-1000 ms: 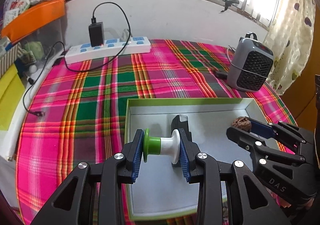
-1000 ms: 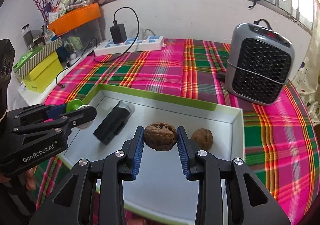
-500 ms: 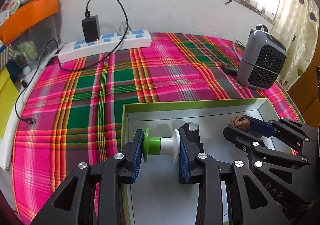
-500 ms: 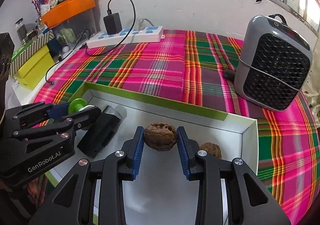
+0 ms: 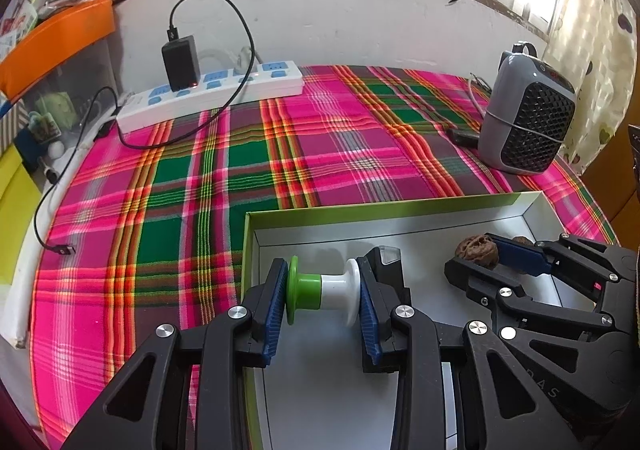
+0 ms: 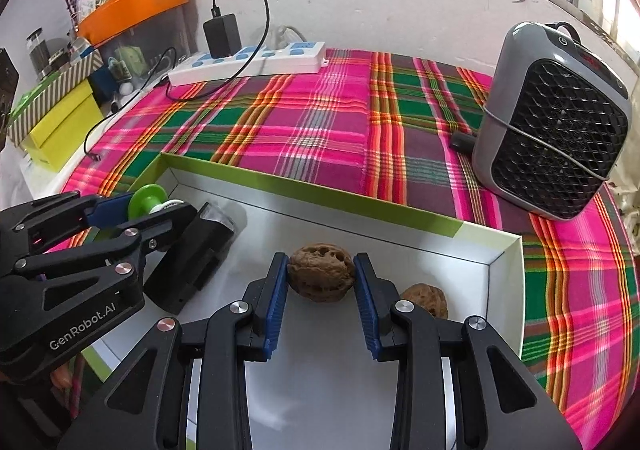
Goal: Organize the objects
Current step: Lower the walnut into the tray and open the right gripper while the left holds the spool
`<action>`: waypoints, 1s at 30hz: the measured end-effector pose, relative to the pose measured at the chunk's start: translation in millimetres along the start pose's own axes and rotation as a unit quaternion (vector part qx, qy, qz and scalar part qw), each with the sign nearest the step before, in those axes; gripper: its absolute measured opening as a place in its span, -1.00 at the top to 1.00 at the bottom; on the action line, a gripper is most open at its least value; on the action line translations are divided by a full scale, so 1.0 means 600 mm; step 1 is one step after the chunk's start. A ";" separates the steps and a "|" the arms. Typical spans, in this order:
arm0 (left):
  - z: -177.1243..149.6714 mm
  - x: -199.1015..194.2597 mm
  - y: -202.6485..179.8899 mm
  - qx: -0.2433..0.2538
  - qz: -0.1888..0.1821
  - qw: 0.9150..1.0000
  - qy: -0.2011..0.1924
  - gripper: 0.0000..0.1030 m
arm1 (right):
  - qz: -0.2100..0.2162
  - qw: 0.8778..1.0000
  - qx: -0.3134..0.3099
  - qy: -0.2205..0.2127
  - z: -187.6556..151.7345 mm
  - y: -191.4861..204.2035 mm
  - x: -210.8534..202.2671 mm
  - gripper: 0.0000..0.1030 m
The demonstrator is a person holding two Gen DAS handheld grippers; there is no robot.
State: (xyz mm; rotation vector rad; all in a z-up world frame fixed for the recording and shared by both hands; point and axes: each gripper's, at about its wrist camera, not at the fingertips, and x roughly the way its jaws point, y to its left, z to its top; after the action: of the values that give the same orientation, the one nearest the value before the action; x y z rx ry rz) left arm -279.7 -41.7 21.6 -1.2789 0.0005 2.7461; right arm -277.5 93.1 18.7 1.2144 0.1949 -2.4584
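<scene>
A shallow box (image 6: 505,282) with green outer walls and a white inside lies on the plaid tablecloth (image 5: 320,154). Inside it, a black rectangular device (image 6: 196,258) with a clear end lies near the left wall, and a second walnut (image 6: 425,299) rests on the floor near the right wall.

The left gripper (image 5: 323,296) is closed on a green-and-white spool (image 5: 323,292); its blue pads (image 5: 274,314) press on the two end discs, the green disc to the left and the white one to the right. The spool is held above the left part of the box, in front of the black device. The right gripper (image 6: 321,278) is closed on a walnut (image 6: 321,277), pinched at both sides and held above the middle of the box; the second walnut is just beside its right finger.

Behind the box, a white power strip (image 5: 208,98) with a black charger (image 5: 180,62) plugged in lies at the far edge of the cloth, and a grey fan heater (image 6: 554,126) stands at the far right.

Compared with one second before, both grippers hold the same things in the same grip. The box now appears lower in both views, more cloth shows beyond its far wall, and the second walnut is partly hidden behind the right finger.
</scene>
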 end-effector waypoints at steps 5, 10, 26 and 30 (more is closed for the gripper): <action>0.001 0.000 0.000 0.000 0.000 1.000 0.000 0.39 | -0.002 1.000 -0.001 0.003 0.000 0.000 0.001 0.33; 0.001 -0.001 -0.001 -0.001 0.000 1.000 0.000 0.39 | -0.006 1.000 -0.003 0.006 0.001 0.002 0.002 0.33; 0.001 0.000 0.000 0.001 0.003 1.000 0.002 0.39 | -0.014 1.000 0.005 0.006 0.001 0.001 0.001 0.11; 0.002 0.001 0.000 0.001 0.003 1.000 0.003 0.39 | -0.015 1.000 0.005 0.006 0.000 0.000 0.000 0.11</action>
State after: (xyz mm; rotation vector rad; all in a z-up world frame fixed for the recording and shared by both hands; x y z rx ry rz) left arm -280.7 -41.7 22.1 -1.2875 0.0082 2.7460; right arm -277.2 93.0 18.6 1.2392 0.2051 -2.4824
